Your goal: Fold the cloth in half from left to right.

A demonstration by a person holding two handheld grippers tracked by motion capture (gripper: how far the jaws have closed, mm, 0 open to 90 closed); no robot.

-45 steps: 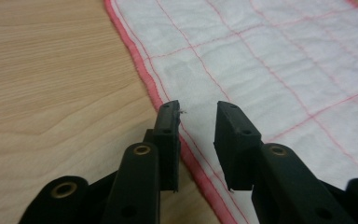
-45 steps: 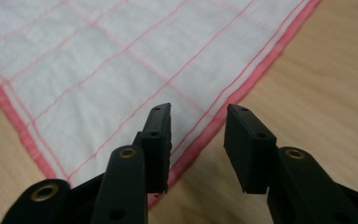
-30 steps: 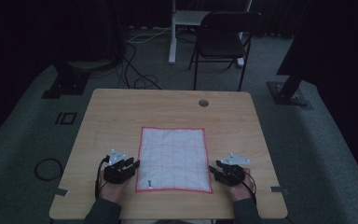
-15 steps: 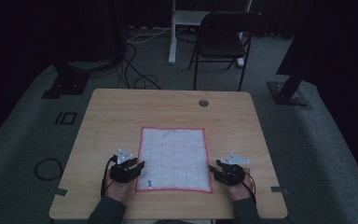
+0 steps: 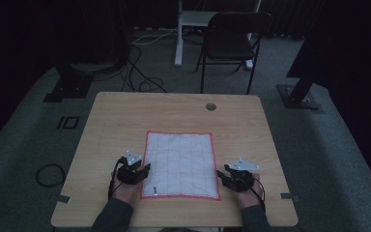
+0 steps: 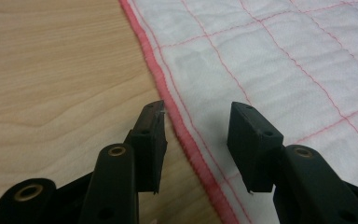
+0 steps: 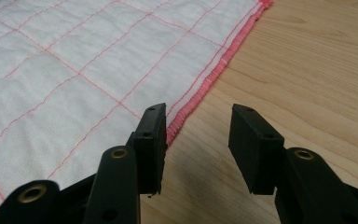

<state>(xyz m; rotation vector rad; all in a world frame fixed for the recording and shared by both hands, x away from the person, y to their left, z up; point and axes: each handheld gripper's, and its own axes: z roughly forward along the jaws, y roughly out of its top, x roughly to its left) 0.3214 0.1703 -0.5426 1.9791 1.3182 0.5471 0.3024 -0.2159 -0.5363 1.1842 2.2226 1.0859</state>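
At the bottom of the high view, two sleeved forearms are seen coming in from the lower edge, each hand w/ a claw. The left claw [image 5: 145,170] is placed at lower centre-left of the frame, over the left hem of the cloth [image 5: 179,164]. In the left gripper view the left claw [image 6: 196,140] is seen open: one jaw is over bare wood, the other over the white fabric, and the red hem [image 6: 177,121] runs up betw. them. Its jaws have just been opening; the hem lies in the gap but is not pressed by the pads.

The right claw [image 5: 221,175] is placed at lower centre-right of the high view, at the cloth's right hem near its near corner. In the right gripper view the right claw [image 7: 196,137] is seen open as well: the left jaw in that frame is over the cloth's red edge [image 7: 200,88], the right jaw over wood. Nothing is gripped.

The cloth, white w/ a red grid and red border, is laid flat at the middle of the counter [image 5: 125,121], nearer its near edge. Farther up, a round grommet [image 5: 211,106] is set in the counter top near the far edge. Beyond, at upper centre-right of the frame, a dark chair [image 5: 232,43] is stood on the floor, w/ cables [image 5: 145,72] trailed at upper centre-left.
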